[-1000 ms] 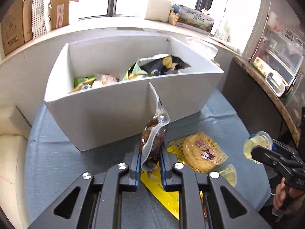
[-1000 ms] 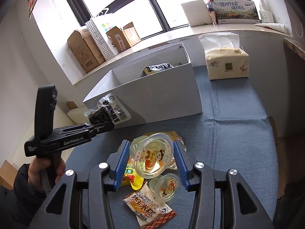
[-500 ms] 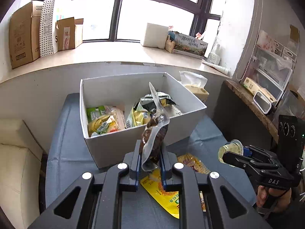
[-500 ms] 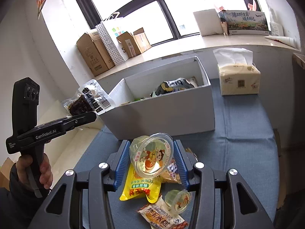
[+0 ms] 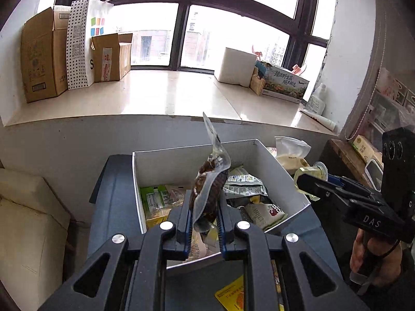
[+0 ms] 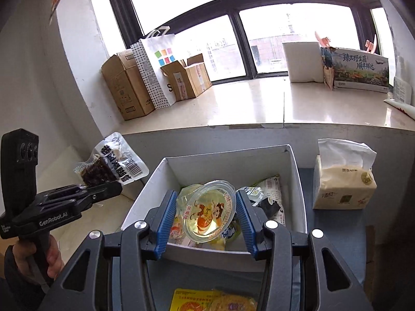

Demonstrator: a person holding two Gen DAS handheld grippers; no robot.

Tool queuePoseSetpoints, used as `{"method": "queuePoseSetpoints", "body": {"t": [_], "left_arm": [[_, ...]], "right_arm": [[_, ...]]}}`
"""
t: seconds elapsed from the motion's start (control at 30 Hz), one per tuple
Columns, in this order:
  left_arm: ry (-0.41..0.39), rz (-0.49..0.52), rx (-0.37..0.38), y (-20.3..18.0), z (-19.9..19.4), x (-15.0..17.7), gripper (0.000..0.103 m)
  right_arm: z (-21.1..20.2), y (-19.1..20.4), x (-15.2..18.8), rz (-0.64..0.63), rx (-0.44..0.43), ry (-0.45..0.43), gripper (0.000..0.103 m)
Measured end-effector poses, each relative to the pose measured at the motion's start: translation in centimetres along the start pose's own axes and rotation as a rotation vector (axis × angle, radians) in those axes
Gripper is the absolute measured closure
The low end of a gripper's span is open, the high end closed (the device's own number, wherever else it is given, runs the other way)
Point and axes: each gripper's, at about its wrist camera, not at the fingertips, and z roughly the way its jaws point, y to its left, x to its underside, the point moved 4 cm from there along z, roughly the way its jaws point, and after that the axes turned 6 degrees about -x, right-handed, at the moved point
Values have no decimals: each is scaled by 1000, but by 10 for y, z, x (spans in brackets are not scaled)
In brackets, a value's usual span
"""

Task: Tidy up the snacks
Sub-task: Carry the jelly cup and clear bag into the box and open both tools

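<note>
Blue-padded jaws of the left gripper are pinching tight, nearly closed, on a clear vacuum pouch of dark snack, which is standing upright between the pads with its sealed edge poking up above them. Just beyond and below those fingertips, the white box is sitting open on the blue-grey tablecloth, with green and yellow packets lying in its left part and printed bags in its right.

Over on the right, the right gripper is clamping a clear jelly cup across its rim, jaws standing only partly apart, the cartoon lid tilting up towards the camera. It is hanging directly over the near part of the box, with loose packets lying underneath it. In the left wrist view the same cup is showing at the right, beside the box's right wall.

Further out, a tissue pack is standing just right of the box. Nearer than the box, under both tools, a yellow packet is lying on the cloth. Behind everything, cardboard cartons are lining the windowsill.
</note>
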Motion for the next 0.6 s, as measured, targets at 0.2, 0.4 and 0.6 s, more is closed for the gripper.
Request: {"method": "queuePoseSetpoints", "body": {"t": [0.2,0.4,0.6], "left_arm": [[74,32,-58,6,43,2,58],[86,25,-51,10,50,14,0],[95,27,-53,8,48,17,0]], "right_arm": [[36,-43,-7,100,82,42,41],[30,-71,7,202,100,18,7],[13,-70,11,215,76,-3,0]]}}
